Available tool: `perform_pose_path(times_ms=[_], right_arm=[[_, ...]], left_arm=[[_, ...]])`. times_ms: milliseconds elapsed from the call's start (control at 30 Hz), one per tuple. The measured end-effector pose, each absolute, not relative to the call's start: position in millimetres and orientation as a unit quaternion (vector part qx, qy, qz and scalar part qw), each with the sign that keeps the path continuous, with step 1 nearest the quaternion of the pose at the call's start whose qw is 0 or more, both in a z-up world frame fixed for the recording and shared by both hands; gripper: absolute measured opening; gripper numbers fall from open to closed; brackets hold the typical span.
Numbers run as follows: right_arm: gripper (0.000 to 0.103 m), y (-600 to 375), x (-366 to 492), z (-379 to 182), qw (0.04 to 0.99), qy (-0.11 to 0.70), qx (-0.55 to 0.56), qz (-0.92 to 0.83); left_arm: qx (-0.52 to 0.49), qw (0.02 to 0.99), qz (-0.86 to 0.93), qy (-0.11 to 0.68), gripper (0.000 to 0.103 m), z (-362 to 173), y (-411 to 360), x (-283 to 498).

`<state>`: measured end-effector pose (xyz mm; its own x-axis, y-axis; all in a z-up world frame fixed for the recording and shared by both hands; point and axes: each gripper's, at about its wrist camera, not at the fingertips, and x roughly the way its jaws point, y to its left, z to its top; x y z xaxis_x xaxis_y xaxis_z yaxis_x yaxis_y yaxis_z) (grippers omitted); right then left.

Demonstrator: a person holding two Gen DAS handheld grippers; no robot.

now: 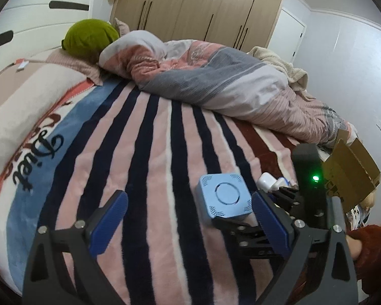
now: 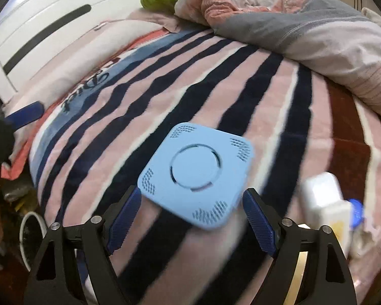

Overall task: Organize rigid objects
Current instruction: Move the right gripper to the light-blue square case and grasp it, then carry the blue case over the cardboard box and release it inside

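- Blue plastic box (image 2: 196, 174) is sitting flat on the striped blanket (image 2: 129, 117), just ahead of the right gripper (image 2: 191, 218) and lining up between its two blue pads.
- Right gripper is hanging wide open, nothing in it. Box is squarish with rounded corners, so no real long axis to speak of; it's lying turned at an angle, with one edge facing the fingers.
- Left gripper (image 1: 189, 218) is also spread open and empty. In its view the box (image 1: 223, 198) is sitting off toward its right finger, not centred, so I'm guessing the right hand is the better placed one for the grab.
- Box itself is looking like hard moulded plastic, with a round ring in the middle of the top and little dotted vents at each corner.
- White bottle (image 2: 326, 203) is lying just right of the box, blurry, and a cardboard box (image 1: 350, 175) is standing open on the far right, probably where stuff is going.
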<state>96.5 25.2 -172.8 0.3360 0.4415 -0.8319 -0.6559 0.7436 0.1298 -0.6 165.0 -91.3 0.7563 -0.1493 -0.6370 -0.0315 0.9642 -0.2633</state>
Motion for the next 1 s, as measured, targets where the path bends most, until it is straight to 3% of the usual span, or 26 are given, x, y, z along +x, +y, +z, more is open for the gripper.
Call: perform_pose_path(times_ms=[67, 233, 267, 333, 400, 633, 900, 1000], right_arm=[[0.098, 34, 101, -177, 0.817, 0.460, -0.109, 0.330], [0.100, 51, 109, -180, 0.832, 0.447, -0.111, 0.309], [0.098, 54, 110, -181, 0.833, 0.444, -0.118, 0.307], [0.083, 54, 111, -184, 0.836, 0.438, -0.137, 0.300], [0.080, 48, 109, -182, 0.832, 0.433, -0.146, 0.315], [0.080, 20, 92, -154, 0.817, 0.406, -0.142, 0.383], [0.080, -18, 57, -78, 0.808, 0.357, -0.117, 0.455], [0.080, -37, 52, -51, 0.812, 0.340, -0.110, 0.462]], left_arm=[[-0.131, 0.927, -0.030, 0.349, 0.097, -94, 168, 0], [-0.142, 0.927, -0.028, 0.347, 0.097, -95, 175, -1], [-0.143, 0.927, -0.028, 0.347, 0.097, -96, 176, -1], [-0.144, 0.926, -0.029, 0.347, 0.097, -96, 177, 0], [-0.144, 0.926, -0.032, 0.348, 0.097, -97, 177, -1], [-0.165, 0.920, -0.079, 0.348, 0.097, -94, 166, 8], [-0.188, 0.906, -0.199, 0.323, 0.097, -59, 116, 19], [-0.183, 0.903, -0.239, 0.305, 0.087, -36, 88, 24]])
